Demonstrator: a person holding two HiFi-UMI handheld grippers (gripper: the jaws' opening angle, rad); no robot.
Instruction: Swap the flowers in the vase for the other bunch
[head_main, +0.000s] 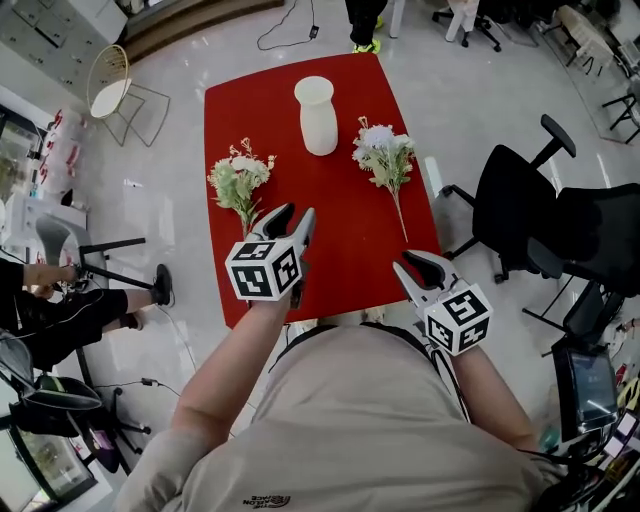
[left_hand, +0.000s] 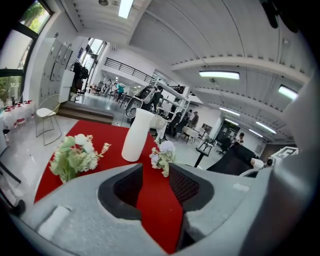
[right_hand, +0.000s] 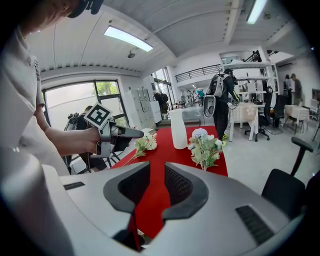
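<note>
On the table (head_main: 330, 235): vase (head_main: 318, 115) upright, far middle.
Left bunch (head_main: 240, 180): lying left of vase, apart.
Right bunch (head_main: 385, 155): lying right of vase.
Left gripper (head_main: 297, 213): jaws apart, empty, near left bunch's stems.
Right gripper (head_main: 410, 262): jaws apart, empty, near edge.

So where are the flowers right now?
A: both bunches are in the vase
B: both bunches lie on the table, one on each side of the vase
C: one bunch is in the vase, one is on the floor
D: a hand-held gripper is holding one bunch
B: the vase stands empty. In the head view, one bunch lies on the red table to its left and the other bunch to its right.
</note>
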